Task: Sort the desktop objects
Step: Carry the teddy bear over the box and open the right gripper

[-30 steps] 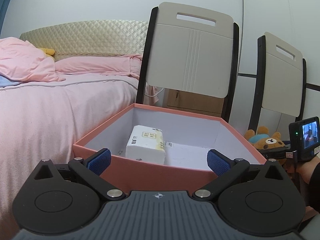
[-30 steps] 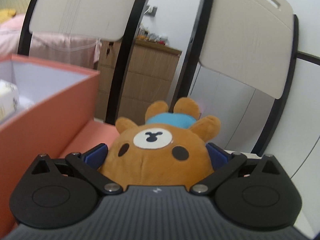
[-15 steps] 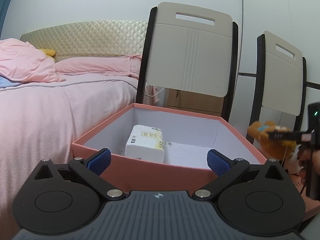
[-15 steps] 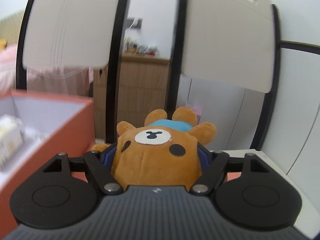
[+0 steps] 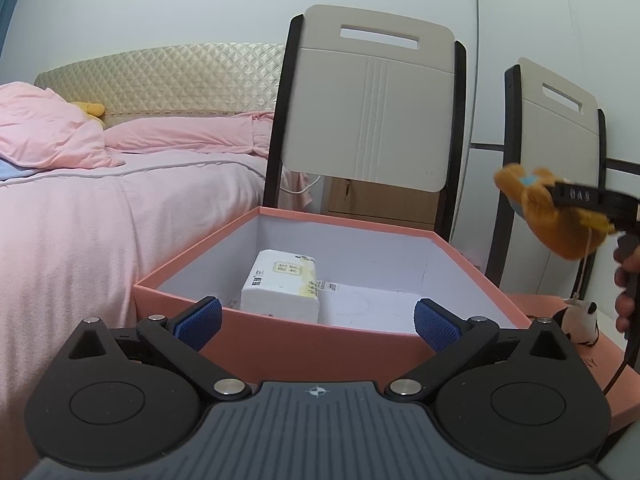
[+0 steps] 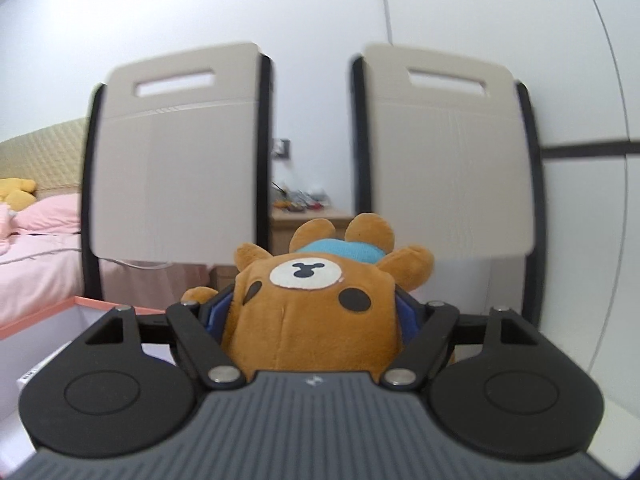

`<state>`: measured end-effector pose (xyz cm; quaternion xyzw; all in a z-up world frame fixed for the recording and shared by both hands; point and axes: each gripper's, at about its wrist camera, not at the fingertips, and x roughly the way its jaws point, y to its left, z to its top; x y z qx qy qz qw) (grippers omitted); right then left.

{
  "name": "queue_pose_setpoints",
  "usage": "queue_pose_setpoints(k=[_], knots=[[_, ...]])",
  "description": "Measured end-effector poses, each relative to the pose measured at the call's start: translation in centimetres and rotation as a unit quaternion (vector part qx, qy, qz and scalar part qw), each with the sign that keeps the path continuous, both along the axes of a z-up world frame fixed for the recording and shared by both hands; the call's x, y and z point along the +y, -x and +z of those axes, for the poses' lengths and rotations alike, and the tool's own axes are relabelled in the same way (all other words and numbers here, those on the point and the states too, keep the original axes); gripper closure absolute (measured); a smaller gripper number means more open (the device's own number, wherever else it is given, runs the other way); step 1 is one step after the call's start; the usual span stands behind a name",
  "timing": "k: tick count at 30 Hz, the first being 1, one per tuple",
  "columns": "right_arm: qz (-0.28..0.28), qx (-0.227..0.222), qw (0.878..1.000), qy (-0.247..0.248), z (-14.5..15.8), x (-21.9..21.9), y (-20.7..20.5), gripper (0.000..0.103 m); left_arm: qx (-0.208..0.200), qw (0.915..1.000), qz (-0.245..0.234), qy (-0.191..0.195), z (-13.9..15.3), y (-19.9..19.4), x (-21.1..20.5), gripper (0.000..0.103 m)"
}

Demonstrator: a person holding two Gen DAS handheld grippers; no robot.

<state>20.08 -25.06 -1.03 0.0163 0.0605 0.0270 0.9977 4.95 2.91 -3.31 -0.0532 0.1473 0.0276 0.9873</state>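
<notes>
1. Bear [image 6: 316,312]: a brown plush with a white muzzle and a blue patch near its ears, pinched at the sides by the right gripper [image 6: 316,316]. The blue pads [image 6: 218,312] press into its body from both sides.
2. In the left wrist view the bear [image 5: 560,220] hangs in the air, clear of any surface, to the right of the box [image 5: 280,344] and above its rim level. A thin string with a small tag dangles from it.
3. The right gripper [image 5: 576,196] shows there only as a dark bar across the bear, with a hand [image 5: 626,280] below it.
4. The left gripper [image 5: 316,320] is spread wide with nothing between its blue pads [image 5: 198,322]. It sits just in front of the box's near wall.
5. The box is salmon pink outside, white inside, and open at the top. A white tissue pack [image 5: 282,290] with yellow print lies on its floor, toward the left.
6. A small black-and-white toy [image 5: 578,322] sits right of the box on a flat pink surface [image 5: 608,360], possibly the box's lid; the edge of the frame makes this hard to judge.
7. Two chairs [image 5: 370,100] with beige backs and black frames stand behind the box.
8. A bed [image 5: 80,220] with pink covers fills the left side.
9. From the right wrist view a corner of the box [image 6: 60,320] lies low on the left, below the gripper's level.
</notes>
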Motion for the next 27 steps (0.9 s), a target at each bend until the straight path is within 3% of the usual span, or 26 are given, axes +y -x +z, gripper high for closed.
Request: queue_pose_setpoints(k=[7, 17, 27], knots=[[0.044, 0.0, 0.999, -0.009, 1.0, 2.4, 0.7, 0.025, 0.001, 1.0, 0.001, 0.003, 0.0, 0.1, 0.1, 0.0], [0.12, 0.043, 0.991, -0.036, 1.0, 6.4, -1.1, 0.025, 0.006, 0.9998, 0.006, 0.018, 0.0, -0.2, 0.8, 0.0], [0.153, 0.058, 0.985, -0.045, 1.1, 9.4, -2.5, 0.025, 0.009, 0.9995, 0.006, 0.029, 0.0, -0.3, 1.1, 0.0]])
